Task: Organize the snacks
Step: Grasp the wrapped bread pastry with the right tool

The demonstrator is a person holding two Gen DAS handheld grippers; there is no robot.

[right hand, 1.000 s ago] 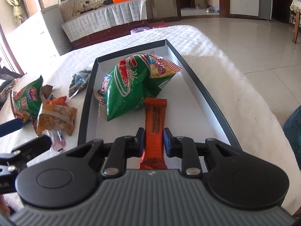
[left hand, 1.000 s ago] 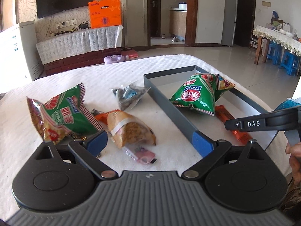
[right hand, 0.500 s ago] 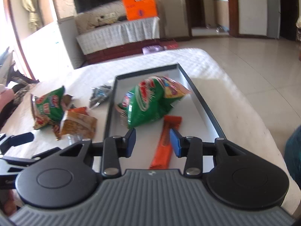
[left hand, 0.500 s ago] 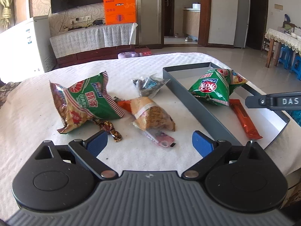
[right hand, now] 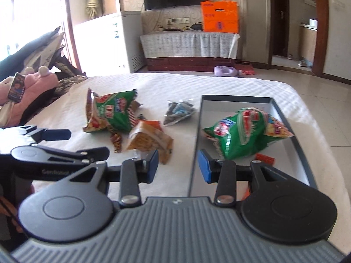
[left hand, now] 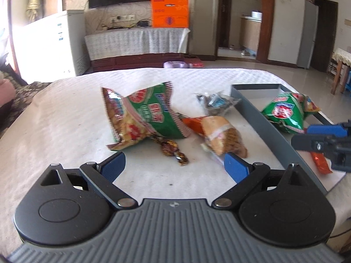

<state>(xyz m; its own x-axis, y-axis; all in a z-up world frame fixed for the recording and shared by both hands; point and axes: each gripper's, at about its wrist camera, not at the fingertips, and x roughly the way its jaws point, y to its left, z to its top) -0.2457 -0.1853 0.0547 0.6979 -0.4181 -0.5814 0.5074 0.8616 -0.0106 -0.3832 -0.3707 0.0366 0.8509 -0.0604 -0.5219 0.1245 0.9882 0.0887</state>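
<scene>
My left gripper [left hand: 175, 165] is open and empty, low over the white cloth just short of a wrapped candy [left hand: 173, 151]. Beyond it lie a green snack bag [left hand: 142, 116], a bread packet [left hand: 223, 135] and a dark packet [left hand: 215, 103]. The grey tray [left hand: 252, 109] on the right holds a second green bag [left hand: 287, 114] and an orange bar [left hand: 320, 162]. My right gripper [right hand: 178, 166] is open with nothing in it, its pads either side of the tray's left wall [right hand: 195, 153]. The orange bar [right hand: 265, 159] lies loose in the tray, partly behind the right finger.
The right gripper [left hand: 311, 134] reaches in from the right over the tray. The left gripper [right hand: 74, 144] shows at the left of the right wrist view. A pink plush [right hand: 33, 81] lies beyond the table's left edge. The floor drops away to the right of the tray.
My right gripper opened and let go of the orange bar, then drew back and swung left. The left gripper shifted left, bringing the loose snacks to the middle of its view.
</scene>
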